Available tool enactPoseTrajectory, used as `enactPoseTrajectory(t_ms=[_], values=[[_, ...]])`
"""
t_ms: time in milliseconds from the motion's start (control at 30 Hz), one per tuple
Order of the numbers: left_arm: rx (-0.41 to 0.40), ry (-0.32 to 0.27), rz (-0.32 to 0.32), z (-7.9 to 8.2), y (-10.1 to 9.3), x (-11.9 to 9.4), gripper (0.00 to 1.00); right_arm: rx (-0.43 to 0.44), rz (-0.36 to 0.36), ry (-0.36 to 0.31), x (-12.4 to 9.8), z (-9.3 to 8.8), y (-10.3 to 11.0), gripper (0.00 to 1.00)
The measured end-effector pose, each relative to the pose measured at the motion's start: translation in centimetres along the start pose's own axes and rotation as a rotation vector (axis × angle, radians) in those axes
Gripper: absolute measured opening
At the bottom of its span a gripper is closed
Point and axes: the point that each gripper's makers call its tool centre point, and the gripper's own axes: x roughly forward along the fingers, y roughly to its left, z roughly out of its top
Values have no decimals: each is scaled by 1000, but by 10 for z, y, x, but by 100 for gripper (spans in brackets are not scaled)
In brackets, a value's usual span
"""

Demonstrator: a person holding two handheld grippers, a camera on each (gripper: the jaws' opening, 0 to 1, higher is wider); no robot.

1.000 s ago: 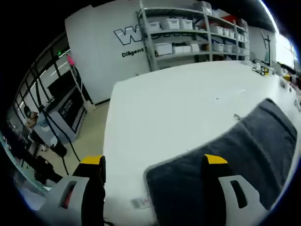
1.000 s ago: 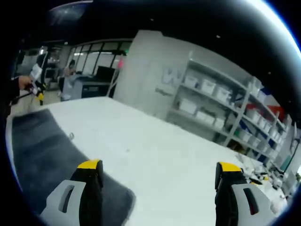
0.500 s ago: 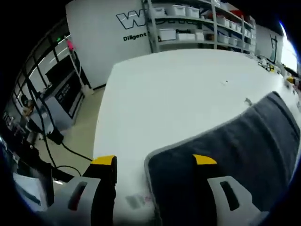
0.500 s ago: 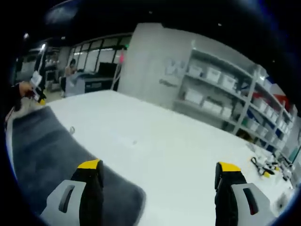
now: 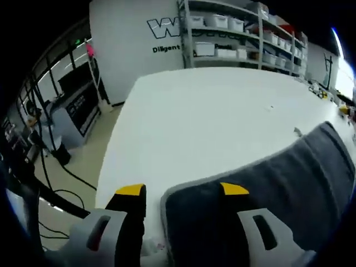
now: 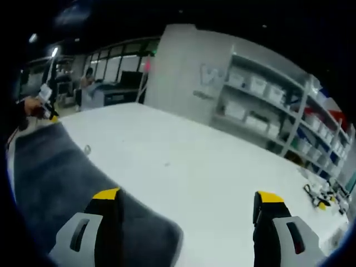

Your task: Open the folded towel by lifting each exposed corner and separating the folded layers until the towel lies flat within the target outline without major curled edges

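Ahead, shelving with white bins lines the far wall beyond my white table. The plush grey towel lies on it, a rounded corner under each gripper. My left gripper and right gripper both hover with jaws wide, holding nothing.

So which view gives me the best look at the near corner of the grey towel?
The left gripper view: the towel corner's rounded edge sits between the open left tongs. The right gripper view shows its opposite end by the right tongs, blurrier.
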Motion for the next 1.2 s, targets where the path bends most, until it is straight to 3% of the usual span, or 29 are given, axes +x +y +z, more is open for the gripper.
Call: enactPoseTrajectory(t_ms=[67,167,333,567,633,767,1067,1200], values=[[-7,25,18,-7,4,1,43,17,-7,9,3,-6,-2,93],[-44,16,19,-7,5,2,36,54,-8,18,9,-16,-7,76],[-21,12,28,-11,3,5,27,135,-14,25,22,-31,-16,54],[-21,29,16,-22,6,8,23,134,4,116,37,-68,-3,47],[-27,31,16,-26,8,8,22,145,42,133,39,-76,4,46],[-41,19,6,-28,7,8,21,149,58,169,40,-92,6,34],[-29,5,1,-28,7,8,11,139,77,229,38,-111,15,15],[-8,-3,-12,-28,5,9,7,83,47,263,40,-121,10,10]])
